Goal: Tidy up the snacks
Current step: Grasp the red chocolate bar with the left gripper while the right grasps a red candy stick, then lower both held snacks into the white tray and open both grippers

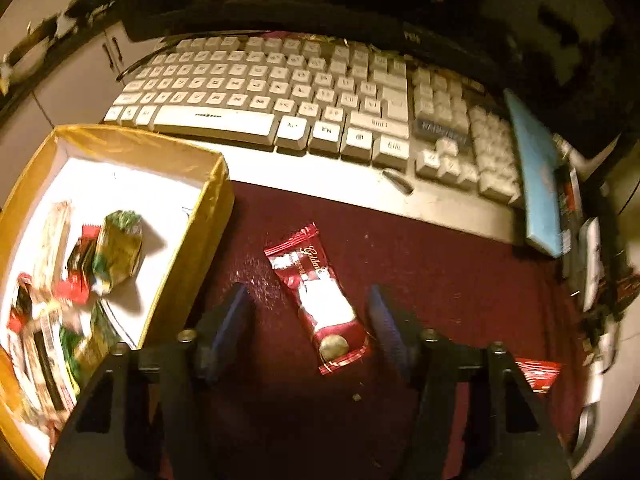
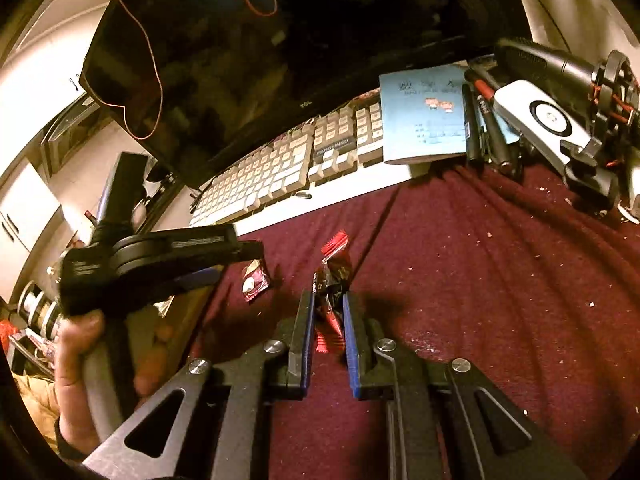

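Note:
My left gripper (image 1: 310, 300) is open just above the maroon cloth, its blue-padded fingers on either side of a red and white snack packet (image 1: 318, 296) that lies flat between them, not touched. The same packet shows partly under the left gripper (image 2: 224, 264) in the right wrist view (image 2: 256, 282). My right gripper (image 2: 329, 300) is shut on a dark red snack packet (image 2: 334, 276), whose crimped end sticks out ahead of the fingers. A yellow-rimmed box (image 1: 188, 240) with a white floor at the left holds several wrapped snacks (image 1: 118, 250).
A white keyboard (image 1: 272, 100) lies beyond the cloth, under a dark monitor (image 2: 240, 60). A blue booklet (image 2: 424, 116), pens and a white device (image 2: 540, 120) lie at the right. Another red packet (image 1: 538, 374) peeks out beside my left gripper's right finger.

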